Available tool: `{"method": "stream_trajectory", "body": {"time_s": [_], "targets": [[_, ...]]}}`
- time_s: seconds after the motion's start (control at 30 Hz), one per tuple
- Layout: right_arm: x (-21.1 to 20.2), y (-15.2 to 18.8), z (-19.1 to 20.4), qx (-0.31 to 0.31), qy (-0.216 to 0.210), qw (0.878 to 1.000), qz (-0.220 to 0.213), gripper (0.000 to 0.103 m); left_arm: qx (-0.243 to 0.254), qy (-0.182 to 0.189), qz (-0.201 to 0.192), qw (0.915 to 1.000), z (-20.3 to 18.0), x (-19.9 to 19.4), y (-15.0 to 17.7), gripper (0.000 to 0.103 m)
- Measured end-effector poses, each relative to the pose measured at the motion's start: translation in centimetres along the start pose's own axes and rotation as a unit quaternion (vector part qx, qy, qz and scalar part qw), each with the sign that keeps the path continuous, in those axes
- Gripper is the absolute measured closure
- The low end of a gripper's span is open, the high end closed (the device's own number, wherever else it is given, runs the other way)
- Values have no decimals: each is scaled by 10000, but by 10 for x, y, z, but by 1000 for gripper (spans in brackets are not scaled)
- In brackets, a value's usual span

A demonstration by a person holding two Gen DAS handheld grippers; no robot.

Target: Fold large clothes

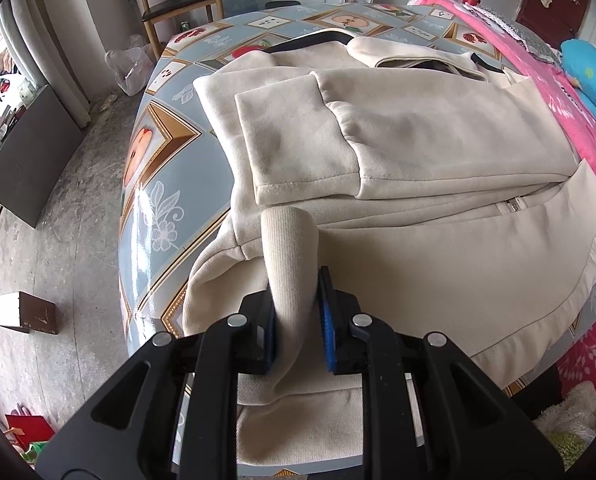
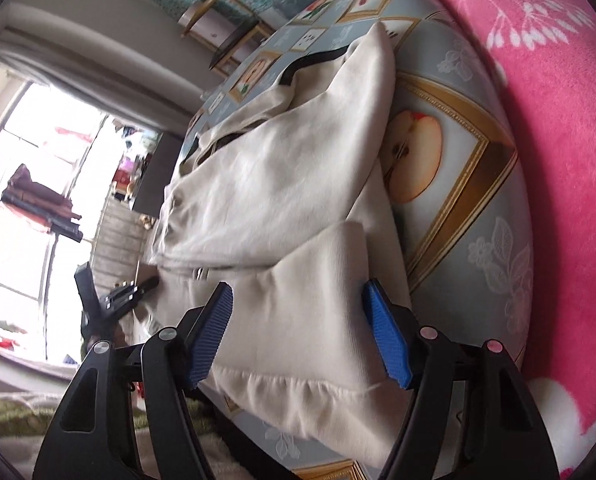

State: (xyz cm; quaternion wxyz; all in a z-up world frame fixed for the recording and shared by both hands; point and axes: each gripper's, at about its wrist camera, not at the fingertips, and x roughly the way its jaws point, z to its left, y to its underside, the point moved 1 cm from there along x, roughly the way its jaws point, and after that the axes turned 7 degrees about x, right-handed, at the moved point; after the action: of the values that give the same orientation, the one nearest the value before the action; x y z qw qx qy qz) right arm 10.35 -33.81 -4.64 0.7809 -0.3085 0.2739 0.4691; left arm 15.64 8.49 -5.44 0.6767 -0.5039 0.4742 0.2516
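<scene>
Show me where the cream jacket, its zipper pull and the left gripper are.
cream jacket [image 1: 438,136]: left wrist view, on the folded upper panel.
zipper pull [image 1: 514,205]: left wrist view, on the metal slider.
left gripper [image 1: 296,300]: left wrist view, between fingertips pinching the ribbed hem.

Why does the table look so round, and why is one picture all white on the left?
Left wrist view: the fisheye lens bulges the table, and glare streaks its glossy cloth; the cream jacket looks sharp. Right wrist view: the window is blown out white, and the jacket's near hem is slightly blurred.
</scene>
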Motion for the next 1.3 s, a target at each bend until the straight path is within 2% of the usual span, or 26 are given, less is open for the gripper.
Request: {"method": "stream_trajectory", "body": {"time_s": [0.13, 0.4, 0.63, 0.7, 0.87, 1.0, 1.17, 1.3], "targets": [[6, -3, 7, -325, 125, 9994, 36, 40, 20, -26, 9, 10000, -1, 0, 0, 85], [18, -24, -15, 207, 1, 9997, -124, 43, 32, -33, 14, 10000, -2, 1, 0, 85], [18, -1, -9, -125, 18, 9980, 626, 43, 29, 20, -15, 10000, -1, 1, 1, 85], [17, 2, -8, -207, 57, 9972, 709, 43, 39, 35, -22, 10000, -1, 1, 1, 85], [21, -2, 2, -334, 69, 9978, 569, 43, 41, 52, -48, 10000, 0, 1, 2, 85], [30, -3, 10, -418, 431, 9970, 486, 44, 5, 102, -61, 9999, 2, 1, 2, 85], [27, 1, 8, -292, 797, 9956, 385, 63, 2, 158, -85, 9998, 3, 1, 2, 85], [27, 16, 28, -798, 1358, 9870, 319, 74, 0, 182, -109, 9998, 4, 1, 4, 85]]}}
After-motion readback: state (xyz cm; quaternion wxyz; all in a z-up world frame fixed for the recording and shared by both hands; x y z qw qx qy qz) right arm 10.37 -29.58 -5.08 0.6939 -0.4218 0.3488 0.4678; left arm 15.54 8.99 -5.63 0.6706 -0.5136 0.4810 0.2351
